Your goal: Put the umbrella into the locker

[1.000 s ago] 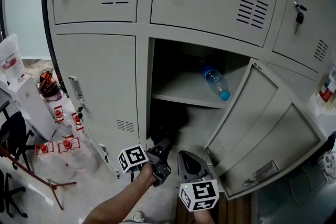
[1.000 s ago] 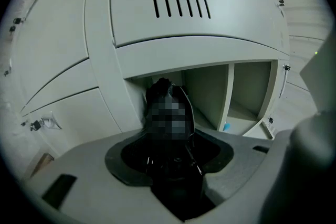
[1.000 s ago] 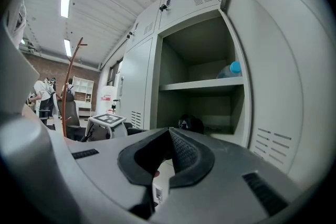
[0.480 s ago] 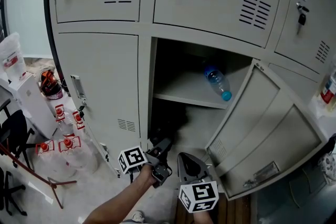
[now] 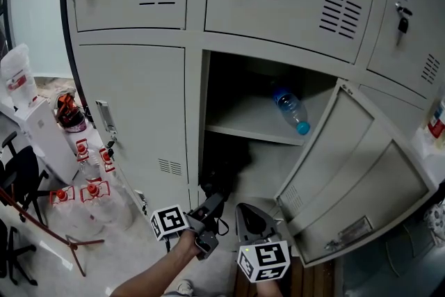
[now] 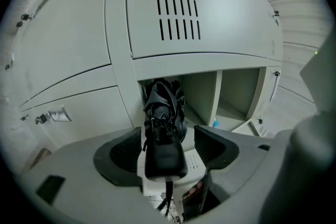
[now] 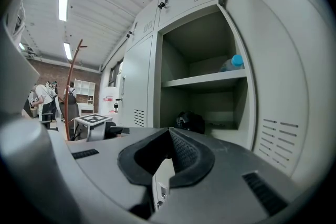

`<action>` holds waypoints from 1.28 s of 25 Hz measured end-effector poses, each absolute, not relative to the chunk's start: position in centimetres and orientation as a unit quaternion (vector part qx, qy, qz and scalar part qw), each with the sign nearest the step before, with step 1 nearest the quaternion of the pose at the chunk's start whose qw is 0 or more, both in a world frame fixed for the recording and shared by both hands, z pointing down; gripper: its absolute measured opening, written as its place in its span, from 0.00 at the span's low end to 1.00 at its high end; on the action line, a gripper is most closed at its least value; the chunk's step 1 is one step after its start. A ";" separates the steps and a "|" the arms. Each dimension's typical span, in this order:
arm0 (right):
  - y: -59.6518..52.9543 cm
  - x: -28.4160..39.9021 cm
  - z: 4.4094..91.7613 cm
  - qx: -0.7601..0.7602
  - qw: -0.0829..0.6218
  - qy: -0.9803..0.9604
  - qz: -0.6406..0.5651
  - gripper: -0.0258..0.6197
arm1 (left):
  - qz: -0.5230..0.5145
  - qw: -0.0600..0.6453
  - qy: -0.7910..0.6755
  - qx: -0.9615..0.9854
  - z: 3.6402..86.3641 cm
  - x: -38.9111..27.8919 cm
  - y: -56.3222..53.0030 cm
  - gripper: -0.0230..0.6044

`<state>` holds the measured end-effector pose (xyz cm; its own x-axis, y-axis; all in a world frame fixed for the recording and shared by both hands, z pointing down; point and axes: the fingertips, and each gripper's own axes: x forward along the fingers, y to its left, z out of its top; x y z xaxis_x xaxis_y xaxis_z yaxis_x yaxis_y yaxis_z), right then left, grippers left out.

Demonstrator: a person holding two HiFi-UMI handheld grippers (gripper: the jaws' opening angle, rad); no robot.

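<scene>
As the jaws of the left gripper (image 6: 168,136) have just been opening, the black folded umbrella (image 6: 164,107) between them, ungripped, points mid-frame into the grey metal locker (image 6: 199,63).

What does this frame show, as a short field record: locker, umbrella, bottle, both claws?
Locker: grey metal locker, one door swung open
Umbrella: black folded fabric umbrella in the lower compartment under the shelf, handle pointing out
Bottle: clear plastic bottle with blue cap lying on the shelf
Left claw: open, jaws have just been opening; umbrella handle between them, not pressed
Right claw: shut, empty, outside the locker
</scene>
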<state>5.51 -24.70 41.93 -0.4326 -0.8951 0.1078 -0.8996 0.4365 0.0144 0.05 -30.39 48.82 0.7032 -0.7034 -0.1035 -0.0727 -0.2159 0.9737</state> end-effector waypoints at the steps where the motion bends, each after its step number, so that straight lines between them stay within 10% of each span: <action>1: -24.7 5.4 42.0 0.529 0.049 -0.847 0.023 0.04 | -0.280 0.567 -0.264 0.728 48.7 -0.1 -30.0 0.51; 32: -25.8 7.8 42.0 0.550 0.046 -0.833 0.028 0.04 | -0.269 0.562 -0.303 0.722 46.7 3.8 -38.1 0.37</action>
